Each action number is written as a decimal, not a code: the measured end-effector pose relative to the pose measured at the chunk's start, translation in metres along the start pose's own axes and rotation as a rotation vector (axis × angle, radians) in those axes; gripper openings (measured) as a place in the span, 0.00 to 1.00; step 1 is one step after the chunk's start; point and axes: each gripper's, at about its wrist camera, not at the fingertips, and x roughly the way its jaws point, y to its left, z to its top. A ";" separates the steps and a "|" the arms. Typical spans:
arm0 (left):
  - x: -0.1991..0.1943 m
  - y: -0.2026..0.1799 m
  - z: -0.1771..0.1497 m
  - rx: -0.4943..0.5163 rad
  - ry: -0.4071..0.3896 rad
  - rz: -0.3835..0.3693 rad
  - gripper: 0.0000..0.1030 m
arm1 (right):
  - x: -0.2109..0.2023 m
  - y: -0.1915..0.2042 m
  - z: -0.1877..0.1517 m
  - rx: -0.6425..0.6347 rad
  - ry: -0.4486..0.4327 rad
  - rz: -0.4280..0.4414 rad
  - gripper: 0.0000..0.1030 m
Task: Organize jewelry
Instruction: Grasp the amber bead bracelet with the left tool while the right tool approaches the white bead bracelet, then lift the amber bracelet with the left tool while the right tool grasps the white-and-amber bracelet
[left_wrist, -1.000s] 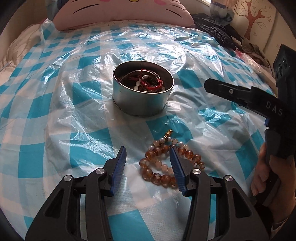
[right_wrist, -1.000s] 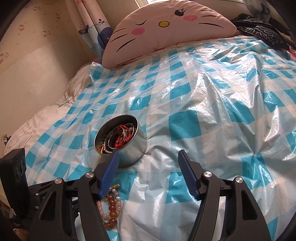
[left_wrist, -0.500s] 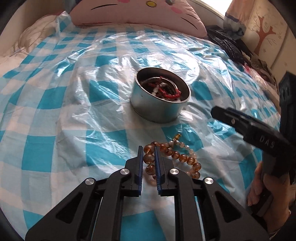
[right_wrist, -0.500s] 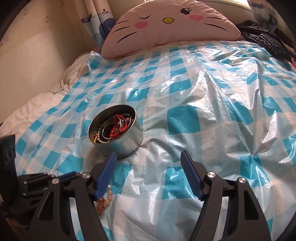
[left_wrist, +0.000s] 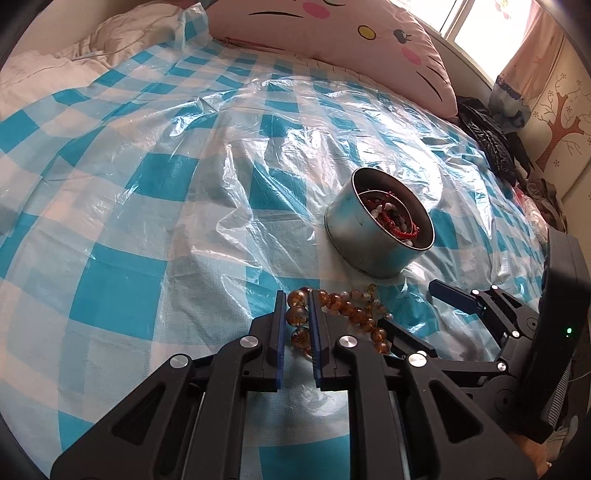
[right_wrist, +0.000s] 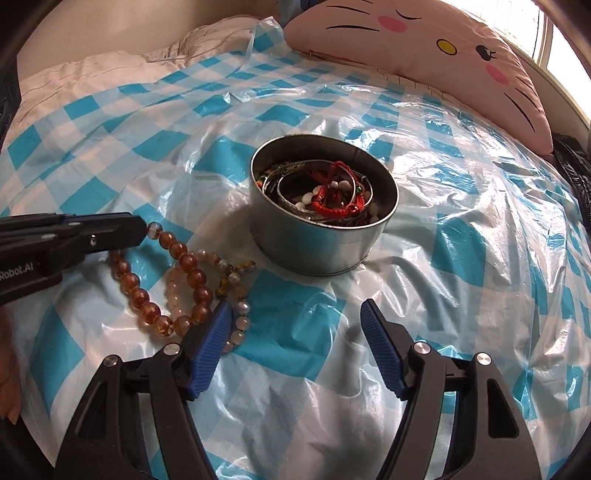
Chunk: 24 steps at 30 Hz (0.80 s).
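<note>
Left tongs (left_wrist: 297, 325) pinch the limp, slippery beads (right_wrist: 192, 273) by one strand; right tongs (right_wrist: 295, 347) spread, beads just left

A blue-checked plastic sheet (right_wrist: 461, 236) covers the bed. A pink cat-face pillow (right_wrist: 424, 48) lies beyond it. Dark clothing, perhaps a jacket (left_wrist: 487, 144), sits far right.

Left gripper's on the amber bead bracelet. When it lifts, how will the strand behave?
Probably floppy: the amber bracelet lies in loose curves on the plastic sheet, so the unheld part should dangle. The left gripper pinches only a few beads; round, glossy beads may slip. The pale strand tangled alongside may drag along.
</note>
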 end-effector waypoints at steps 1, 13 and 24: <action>0.000 0.000 0.000 0.002 -0.001 0.002 0.11 | 0.001 -0.002 0.000 0.010 0.007 -0.004 0.68; 0.004 -0.015 -0.004 0.069 0.023 -0.004 0.11 | -0.030 -0.068 -0.025 0.232 -0.048 -0.096 0.68; 0.010 -0.013 -0.005 0.063 0.047 -0.005 0.11 | -0.013 -0.051 -0.021 0.190 -0.003 0.020 0.32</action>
